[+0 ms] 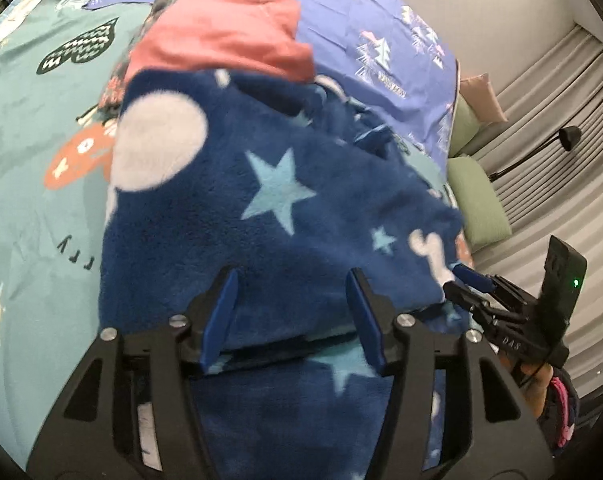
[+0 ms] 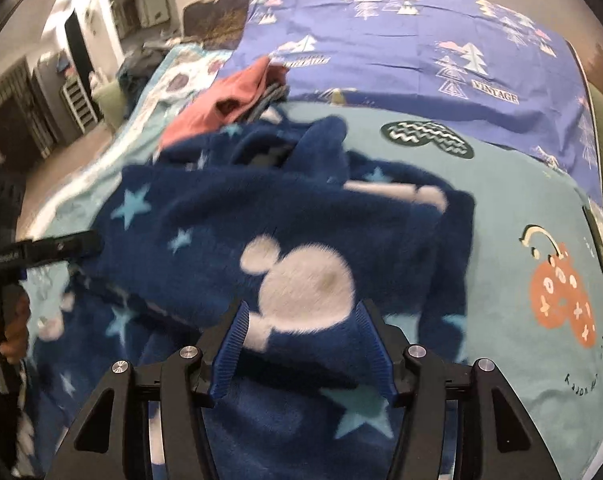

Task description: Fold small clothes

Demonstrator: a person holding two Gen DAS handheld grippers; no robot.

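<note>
Left wrist view shows your left gripper (image 1: pixel 293 316) low over the navy fleece garment (image 1: pixel 261 208), its jaws standing apart with the doubled edge of the fleece lying between them; the blue pads (image 1: pixel 223 320) do not appear to press on it. That reads as a fold just laid over and let go. Your right gripper (image 2: pixel 301 344) sits the same way at the other end of that folded edge, jaws apart, fleece between them and unpinched, so both ends come down level. The garment lies in the middle of the bed, star and white-blob print up, with its top layer turned over the lower one. Just behind it rests a pink folded garment (image 1: pixel 225 36), probably a finished piece set aside. The surface is soft: a teal sheet (image 2: pixel 521 184) printed with hearts and orange figures, and a purple cloth (image 2: pixel 421 40) with tree prints beyond. To one side you have pale curtains (image 1: pixel 553 92), green cushions (image 1: pixel 477 196) and a black lamp (image 1: pixel 569 136); to the other, a doorway and shelving, too blurred to detail.
</note>
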